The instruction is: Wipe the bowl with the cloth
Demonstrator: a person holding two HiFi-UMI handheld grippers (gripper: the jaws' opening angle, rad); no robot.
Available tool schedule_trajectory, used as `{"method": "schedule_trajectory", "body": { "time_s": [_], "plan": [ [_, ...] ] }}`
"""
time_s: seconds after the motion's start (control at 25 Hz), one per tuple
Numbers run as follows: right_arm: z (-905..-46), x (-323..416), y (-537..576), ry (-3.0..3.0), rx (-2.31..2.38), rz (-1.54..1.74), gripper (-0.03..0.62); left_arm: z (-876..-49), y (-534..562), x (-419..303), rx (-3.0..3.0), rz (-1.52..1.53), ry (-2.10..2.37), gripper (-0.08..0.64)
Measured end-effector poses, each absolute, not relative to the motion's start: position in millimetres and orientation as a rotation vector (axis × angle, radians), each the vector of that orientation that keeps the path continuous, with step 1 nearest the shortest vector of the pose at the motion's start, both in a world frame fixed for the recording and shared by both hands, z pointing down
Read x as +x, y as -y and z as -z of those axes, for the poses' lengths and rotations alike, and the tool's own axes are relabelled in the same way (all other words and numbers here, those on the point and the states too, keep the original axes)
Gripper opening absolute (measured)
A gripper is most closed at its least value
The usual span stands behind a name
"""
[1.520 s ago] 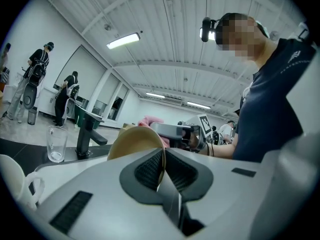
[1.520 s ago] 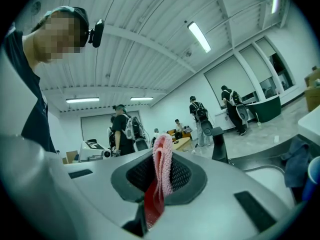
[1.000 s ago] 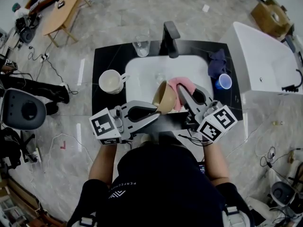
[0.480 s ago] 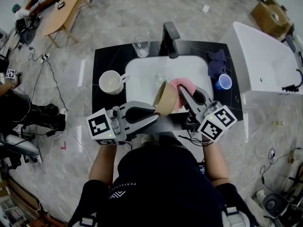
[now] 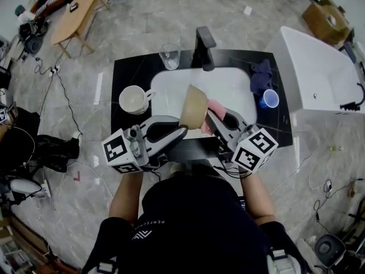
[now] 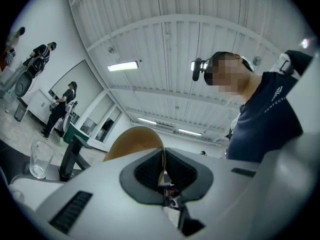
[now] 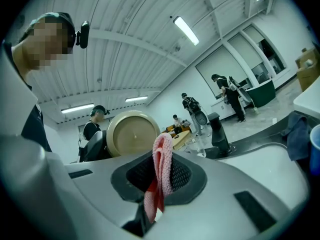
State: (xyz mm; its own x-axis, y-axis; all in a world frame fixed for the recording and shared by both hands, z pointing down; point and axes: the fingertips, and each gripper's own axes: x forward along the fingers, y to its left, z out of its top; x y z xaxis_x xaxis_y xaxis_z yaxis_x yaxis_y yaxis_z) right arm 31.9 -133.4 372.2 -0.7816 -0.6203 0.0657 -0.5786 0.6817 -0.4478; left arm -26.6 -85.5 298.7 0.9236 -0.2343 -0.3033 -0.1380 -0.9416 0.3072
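Left gripper is clamped on the rim of the tan bowl, tilted on edge above the white sink. Over the sink's near edge, the right gripper pinches the pink cloth. A black counter frames the sink, with a mug to its left, a faucet behind, and open marble floor beyond.

Head view steeply down over near edge of black table, gripper views close along own jaws, all sharing tan round bowl
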Motion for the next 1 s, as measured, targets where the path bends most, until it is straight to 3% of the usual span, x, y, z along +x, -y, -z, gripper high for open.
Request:
{"method": "schedule_trajectory", "body": {
  "time_s": [0.44, 1.0],
  "plan": [
    [-379.6, 4.7, 113.5, -2.918, -0.881, 0.685, 0.049, -295.3, 109.0, -30.7, 2.773, 0.544, 0.426, 0.020],
    [-365.6, -7.0, 97.4, -3.001, -0.774, 0.590, 0.049, -326.1, 138.7, -41.9, 2.739, 0.396, 0.685, 0.020]
  ]
}}
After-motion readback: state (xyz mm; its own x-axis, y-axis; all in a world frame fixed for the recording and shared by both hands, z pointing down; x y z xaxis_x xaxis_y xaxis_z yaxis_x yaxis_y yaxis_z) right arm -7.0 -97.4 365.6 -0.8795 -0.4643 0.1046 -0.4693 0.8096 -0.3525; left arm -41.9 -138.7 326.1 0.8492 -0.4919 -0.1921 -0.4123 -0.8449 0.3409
